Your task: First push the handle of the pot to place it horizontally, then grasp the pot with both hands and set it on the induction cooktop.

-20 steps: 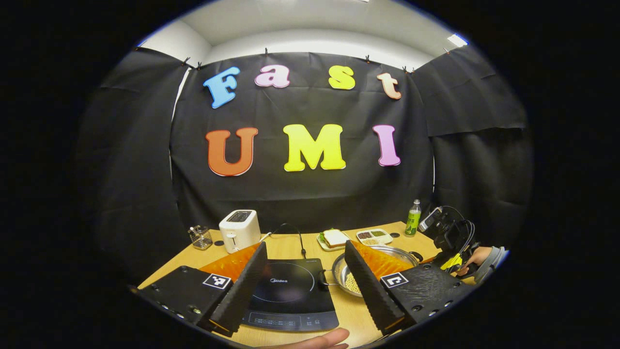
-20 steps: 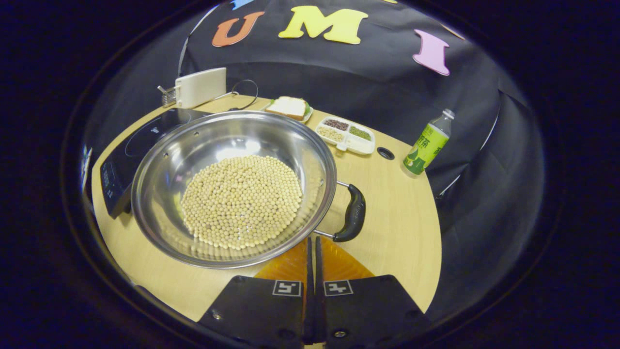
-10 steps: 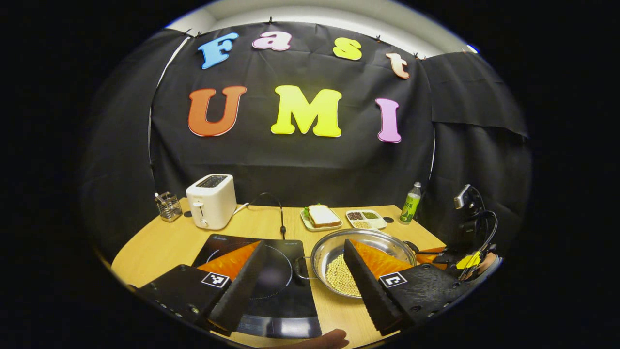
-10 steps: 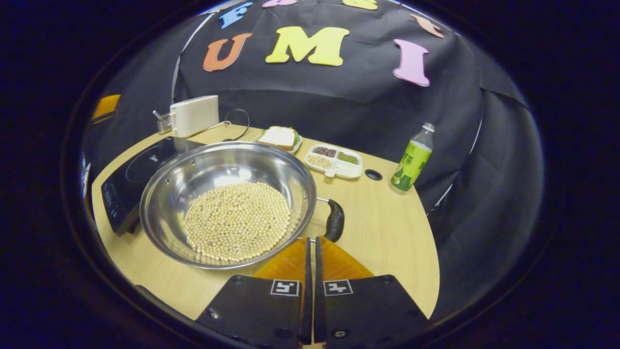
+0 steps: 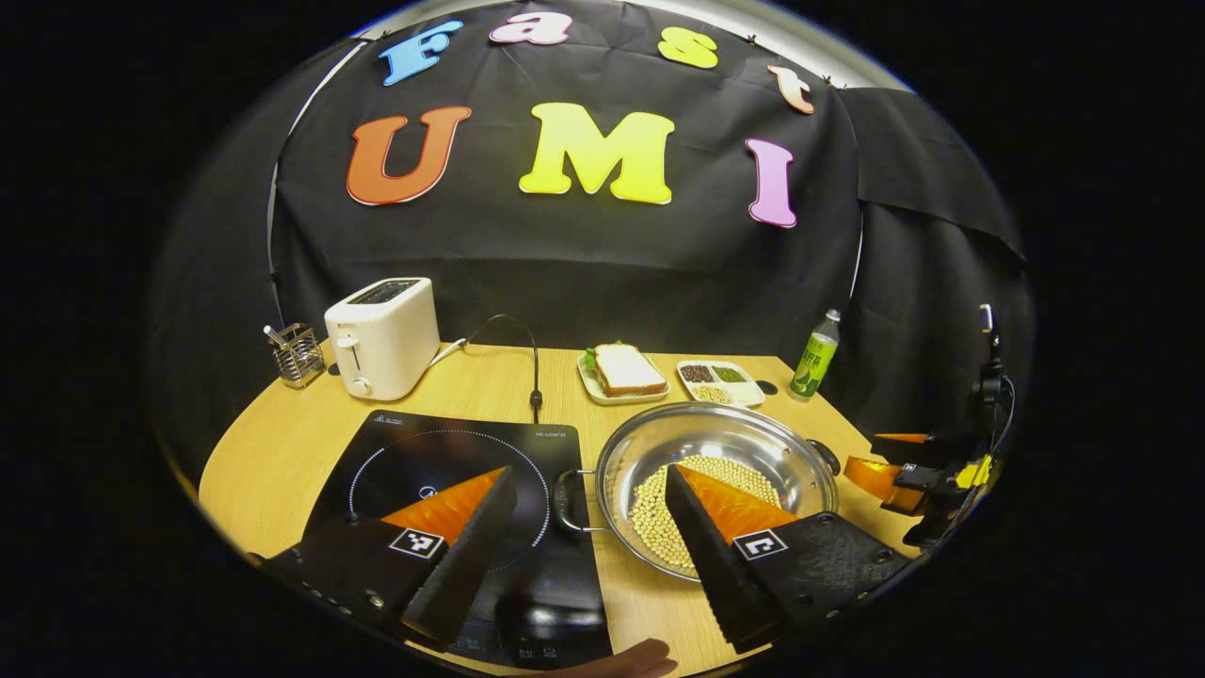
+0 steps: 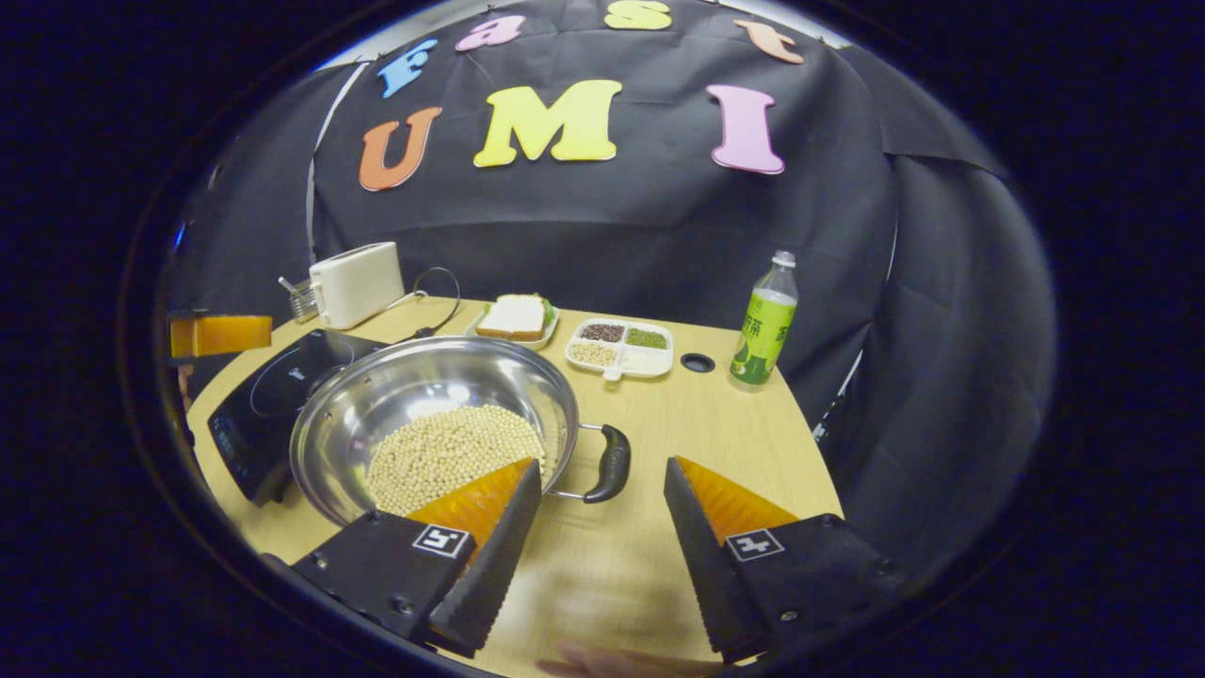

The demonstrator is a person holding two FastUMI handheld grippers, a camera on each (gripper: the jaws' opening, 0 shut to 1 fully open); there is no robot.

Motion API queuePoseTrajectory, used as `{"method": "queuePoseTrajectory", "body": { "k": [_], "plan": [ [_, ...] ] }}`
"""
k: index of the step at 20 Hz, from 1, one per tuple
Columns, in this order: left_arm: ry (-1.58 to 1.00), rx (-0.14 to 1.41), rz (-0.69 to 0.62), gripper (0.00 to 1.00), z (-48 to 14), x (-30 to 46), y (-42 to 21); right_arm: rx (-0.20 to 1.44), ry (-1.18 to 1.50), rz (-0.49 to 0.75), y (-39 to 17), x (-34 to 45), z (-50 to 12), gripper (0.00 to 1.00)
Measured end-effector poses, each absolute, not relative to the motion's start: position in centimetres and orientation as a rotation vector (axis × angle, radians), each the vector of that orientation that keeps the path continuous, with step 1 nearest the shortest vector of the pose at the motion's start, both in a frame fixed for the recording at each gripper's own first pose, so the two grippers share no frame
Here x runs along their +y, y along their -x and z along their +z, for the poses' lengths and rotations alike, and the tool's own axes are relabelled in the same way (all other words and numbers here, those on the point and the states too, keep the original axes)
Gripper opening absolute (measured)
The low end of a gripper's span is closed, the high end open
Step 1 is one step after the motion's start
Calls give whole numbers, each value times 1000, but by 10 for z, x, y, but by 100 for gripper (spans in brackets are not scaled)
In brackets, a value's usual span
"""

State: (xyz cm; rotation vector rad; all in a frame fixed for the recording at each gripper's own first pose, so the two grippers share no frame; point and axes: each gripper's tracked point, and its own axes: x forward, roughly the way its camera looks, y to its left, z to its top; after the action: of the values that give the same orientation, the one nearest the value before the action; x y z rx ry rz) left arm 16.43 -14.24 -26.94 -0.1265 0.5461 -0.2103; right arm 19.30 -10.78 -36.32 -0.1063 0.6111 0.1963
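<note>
**Both grippers lined up for the two-handed grasp**

Pot (image 6: 428, 419) w/ beans sits on the table (image 6: 744, 443), lower centre-left of right gripper view, just beside the induction cooktop (image 5: 452, 461). Both handles look level, so the push step seems done; grasp is next. Right gripper (image 6: 602, 490) has fingers wide apart, right handle (image 6: 612, 463) just ahead betw. them. Left gripper (image 5: 591, 499) likewise spread, left handle (image 5: 565, 499) in the gap. Next: ease each fwd, close on the handles, lift evenly so beans don't spill.
</note>
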Motion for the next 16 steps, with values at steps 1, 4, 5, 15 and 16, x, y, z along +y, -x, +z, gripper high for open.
{"method": "queuePoseTrajectory", "body": {
  "k": [1,4,5,15,16],
  "plan": [
    [113,565,-205,95,-277,-143,-168,619,92,188,-196,-110,-365,88],
    [103,620,-203,94,-302,-150,-178,653,15,179,-205,-108,-375,84],
    [99,641,-200,94,-310,-151,-181,667,-11,176,-209,-106,-379,84],
    [69,812,-180,94,-367,-153,-197,755,-149,161,-241,-96,-409,81],
    [61,813,-167,94,-369,-151,-199,763,-148,157,-243,-95,-411,80]
  ]
}}
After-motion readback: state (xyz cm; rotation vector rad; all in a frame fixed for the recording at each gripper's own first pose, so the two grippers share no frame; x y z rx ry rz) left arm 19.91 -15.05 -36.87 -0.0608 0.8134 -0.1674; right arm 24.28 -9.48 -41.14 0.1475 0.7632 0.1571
